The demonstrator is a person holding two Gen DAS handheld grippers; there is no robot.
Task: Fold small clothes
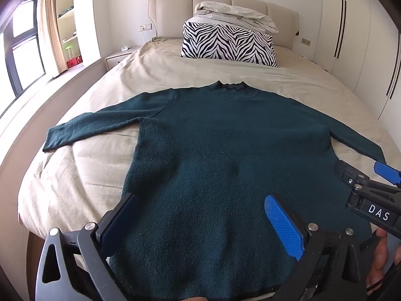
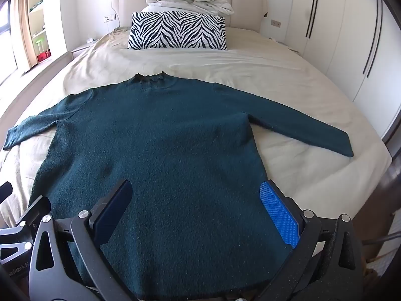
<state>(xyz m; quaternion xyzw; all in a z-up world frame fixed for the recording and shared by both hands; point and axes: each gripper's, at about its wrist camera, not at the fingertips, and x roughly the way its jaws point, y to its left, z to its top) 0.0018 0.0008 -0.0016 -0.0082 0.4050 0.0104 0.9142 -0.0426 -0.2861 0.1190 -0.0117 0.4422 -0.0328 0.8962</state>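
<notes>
A dark teal knit sweater [image 1: 225,150] lies flat on the bed, collar toward the headboard, both sleeves spread out to the sides. It also shows in the right wrist view [image 2: 155,145]. My left gripper [image 1: 200,210] is open, fingers wide apart, held over the sweater's lower left part near the hem. My right gripper [image 2: 198,200] is open too, held over the lower right part near the hem. The right gripper also shows at the right edge of the left wrist view [image 1: 371,188]. Neither holds anything.
The bed [image 1: 125,80] has a beige sheet. A zebra-print pillow [image 1: 228,44] and a bundled white duvet [image 1: 235,15] sit at the headboard. White wardrobes [image 2: 351,37] stand on the right, a window and shelves [image 1: 67,20] on the left.
</notes>
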